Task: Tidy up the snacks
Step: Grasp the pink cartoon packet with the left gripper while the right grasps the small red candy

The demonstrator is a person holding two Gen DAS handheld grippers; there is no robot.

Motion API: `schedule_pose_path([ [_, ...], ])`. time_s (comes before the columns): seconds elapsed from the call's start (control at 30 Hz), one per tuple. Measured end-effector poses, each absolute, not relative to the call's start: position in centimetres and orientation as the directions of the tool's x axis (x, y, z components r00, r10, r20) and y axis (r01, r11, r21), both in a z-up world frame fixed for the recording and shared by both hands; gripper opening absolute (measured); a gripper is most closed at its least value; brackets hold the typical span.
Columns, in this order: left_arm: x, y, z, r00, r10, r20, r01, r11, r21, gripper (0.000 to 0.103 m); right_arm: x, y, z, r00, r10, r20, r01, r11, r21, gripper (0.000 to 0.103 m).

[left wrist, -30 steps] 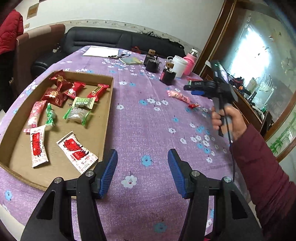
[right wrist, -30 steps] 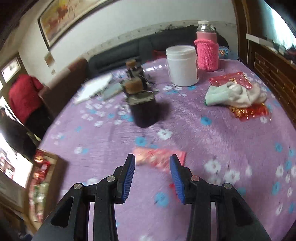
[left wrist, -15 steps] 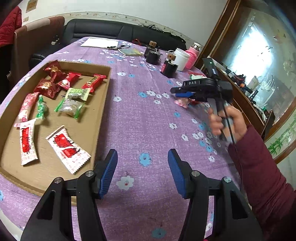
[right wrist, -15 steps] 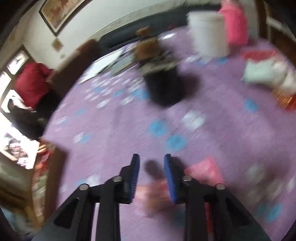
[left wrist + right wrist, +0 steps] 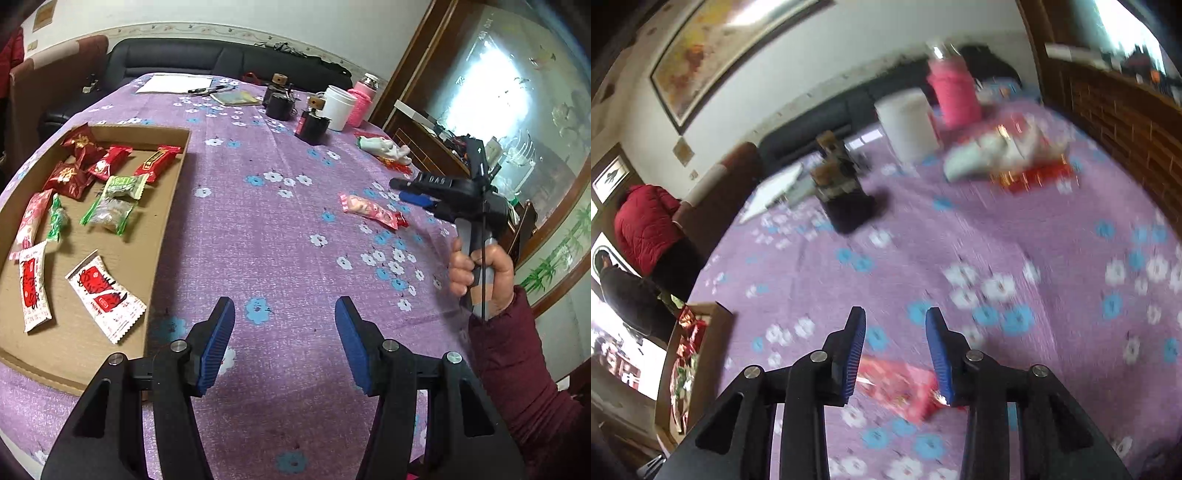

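Note:
A pink and red snack packet point(image 5: 371, 211) lies on the purple flowered tablecloth point(image 5: 266, 221). My right gripper point(image 5: 400, 188) hovers just right of it, raised above the cloth; in the right wrist view the gripper point(image 5: 895, 343) is open and the packet point(image 5: 899, 384) lies below, between its fingers. A shallow cardboard tray point(image 5: 168, 221) at the left holds several wrapped snacks point(image 5: 105, 291). My left gripper point(image 5: 284, 339) is open and empty over the cloth near the tray's right edge.
At the far side stand dark jars point(image 5: 312, 125), a white cup point(image 5: 338, 107) and a pink bottle point(image 5: 360, 101). A white cloth on red wrappers point(image 5: 384, 147) lies at the right. Papers and pens point(image 5: 173, 83) lie at the back. A sofa stands behind.
My right gripper narrowed over the packet, then opened wider and lifted; the packet stays on the cloth. The left gripper drifted slightly and stays open.

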State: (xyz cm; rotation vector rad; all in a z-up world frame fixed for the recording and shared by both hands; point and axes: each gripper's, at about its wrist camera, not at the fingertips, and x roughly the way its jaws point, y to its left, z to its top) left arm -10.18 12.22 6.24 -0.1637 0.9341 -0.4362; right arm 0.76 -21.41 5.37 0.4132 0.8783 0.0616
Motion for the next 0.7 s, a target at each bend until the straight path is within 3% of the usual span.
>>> schedule_pose_path([
  [0.23, -9.9, 11.5, 6.0, 0.504, -0.427, -0.751, 0.283, 0.903, -0.324, 0.055, 1.9, -20.1, 2.7, 0.595, 0.298, -0.747, 0.069, 0.906, 0.417, 0.037],
  [0.4, -9.7, 11.4, 5.8, 0.496, -0.420, -0.760, 0.265, 0.907, -0.328, 0.055, 1.0, -16.5, 2.1, 0.422, 0.632, -0.650, -0.168, 0.759, 0.629, 0.037],
  [0.43, -9.7, 11.4, 5.8, 0.496, -0.420, -0.760, 0.264, 0.907, -0.328, 0.055, 0.6, -15.9, 2.7, 0.422, 0.644, -0.638, -0.210, 0.754, 0.622, 0.037],
  [0.5, -9.6, 11.3, 5.9, 0.496, -0.415, -0.763, 0.262, 0.909, -0.324, 0.055, -0.2, -15.9, 4.2, 0.511, 0.558, -0.654, -0.207, 0.818, 0.537, 0.037],
  [0.6, -9.7, 11.1, 6.1, 0.501, -0.411, -0.762, 0.268, 0.910, -0.315, 0.055, -1.0, -17.6, 5.5, 0.644, 0.310, -0.700, -0.058, 0.932, 0.359, 0.040],
  [0.7, -9.4, 11.0, 6.3, 0.506, -0.411, -0.759, 0.271, 0.911, -0.312, 0.055, -2.3, -20.0, 5.5, 0.667, 0.220, -0.712, 0.053, 0.939, 0.340, 0.040],
])
